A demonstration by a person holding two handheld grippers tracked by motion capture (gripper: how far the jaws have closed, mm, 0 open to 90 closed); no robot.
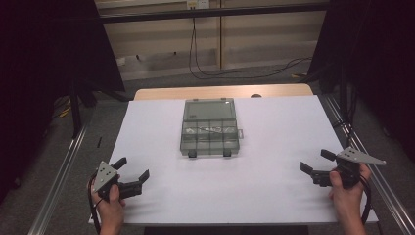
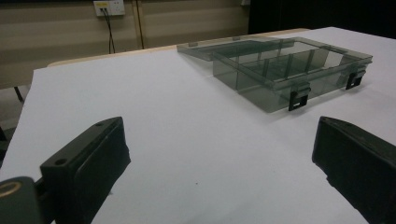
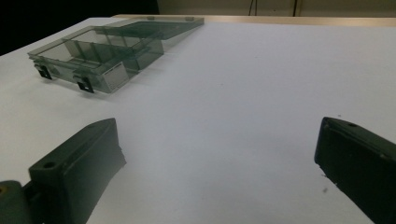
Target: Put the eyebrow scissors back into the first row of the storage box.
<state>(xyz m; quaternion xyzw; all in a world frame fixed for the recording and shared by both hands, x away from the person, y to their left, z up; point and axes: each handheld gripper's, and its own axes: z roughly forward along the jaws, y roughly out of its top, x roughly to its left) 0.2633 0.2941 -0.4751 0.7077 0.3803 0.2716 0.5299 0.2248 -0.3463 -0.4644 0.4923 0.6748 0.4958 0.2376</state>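
Both claws wait apart, well short of the open compartment box.

We hold the left claw (image 1: 131,170) and right claw (image 1: 315,162) near us, either side of the box (image 1: 210,129) on the desk (image 1: 274,196); its lid lies back, something pale perhaps inside. Nothing gripped yet.

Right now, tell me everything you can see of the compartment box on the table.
The compartment box is smoky, see-through plastic, rectangular and shallow, split by thin walls into small cells. Its lid is open, lying back flat on the far side. Two dark latches hang at the near edge. Something pale lies in the middle row; what it is cannot be told. The box rests flat on the white table, around its middle, and nothing else touches it.
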